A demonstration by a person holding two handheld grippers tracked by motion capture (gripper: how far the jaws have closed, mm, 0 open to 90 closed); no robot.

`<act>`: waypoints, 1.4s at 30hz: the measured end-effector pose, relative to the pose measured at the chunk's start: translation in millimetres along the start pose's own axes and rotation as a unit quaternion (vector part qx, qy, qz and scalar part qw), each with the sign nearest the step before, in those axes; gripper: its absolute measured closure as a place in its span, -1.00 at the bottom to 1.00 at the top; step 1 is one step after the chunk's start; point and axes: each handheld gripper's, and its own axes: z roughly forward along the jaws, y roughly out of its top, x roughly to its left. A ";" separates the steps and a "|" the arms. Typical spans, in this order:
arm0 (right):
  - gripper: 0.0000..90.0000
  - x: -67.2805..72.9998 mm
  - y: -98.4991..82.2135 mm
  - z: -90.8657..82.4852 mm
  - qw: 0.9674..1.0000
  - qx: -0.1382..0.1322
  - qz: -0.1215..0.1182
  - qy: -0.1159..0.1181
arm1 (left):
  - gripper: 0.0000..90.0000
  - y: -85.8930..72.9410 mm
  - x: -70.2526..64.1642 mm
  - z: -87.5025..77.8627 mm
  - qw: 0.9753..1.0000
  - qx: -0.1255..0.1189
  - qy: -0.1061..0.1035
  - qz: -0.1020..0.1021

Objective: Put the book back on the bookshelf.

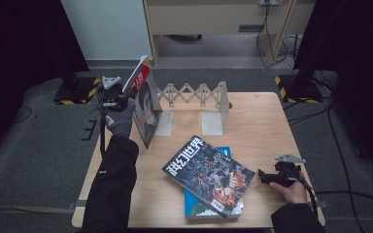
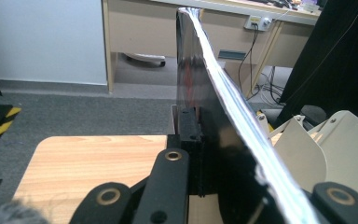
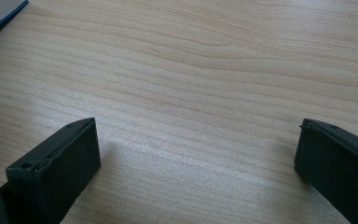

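Upright, a magazine point(image 1: 144, 104) is being clamped by the left gripper point(image 1: 121, 99) beside the expanding book rack point(image 1: 194, 97); best lowered squarely, while the right gripper point(image 1: 267, 177) is being rested open.

Red-topped magazine point(image 1: 144, 99), blue book point(image 1: 209, 206), pale wood-grain table point(image 1: 257, 121).

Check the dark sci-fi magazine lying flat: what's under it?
A blue book lies under the dark magazine, showing at the top right corner and along the bottom edge. The rest of its cover is hidden.

Grey carpet point(image 1: 39, 145) — pale wall point(image 1: 107, 26)
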 end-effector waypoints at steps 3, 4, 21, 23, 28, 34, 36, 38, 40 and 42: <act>-0.99 0.1 0.1 -0.2 1.000 0.001 -0.001 0.001 | 0.92 -1.4 -1.4 -1.0 1.000 -0.005 0.004 0.007; -0.99 0.2 0.1 -0.2 1.000 0.001 -0.001 0.002 | 0.92 -2.6 -1.9 -1.7 1.000 -0.008 0.005 0.009; -0.99 0.9 0.1 -0.3 1.000 0.001 -0.003 0.004 | 0.91 -24.6 -3.2 -9.4 1.000 -0.005 0.001 0.004; -0.99 0.9 0.1 -0.4 1.000 0.002 -0.005 0.005 | 0.90 -24.4 -1.9 -11.0 1.000 0.007 -0.004 0.006; -0.99 1.1 0.0 -0.4 1.000 0.002 -0.005 0.005 | 0.87 -19.7 3.8 -12.4 1.000 0.026 -0.010 0.011; -0.99 1.2 0.0 -0.1 1.000 0.000 -0.005 0.004 | 0.78 -3.8 2.2 -11.0 0.998 0.060 -0.013 0.033; -0.99 1.2 0.0 -0.1 1.000 0.000 -0.005 0.003 | 0.78 0.7 1.7 -9.4 0.996 0.075 -0.011 0.036; -0.99 1.2 0.0 -0.1 1.000 0.000 -0.005 0.004 | 0.81 4.1 1.6 -7.0 0.995 0.090 -0.006 0.038; -0.99 1.3 0.0 -0.1 1.000 0.000 -0.005 0.004 | 0.87 5.0 1.2 -6.4 0.995 0.094 -0.003 0.041; -0.99 1.6 0.1 -0.2 1.000 0.001 -0.005 0.005 | 0.90 5.6 0.0 -6.1 0.994 0.097 0.004 0.042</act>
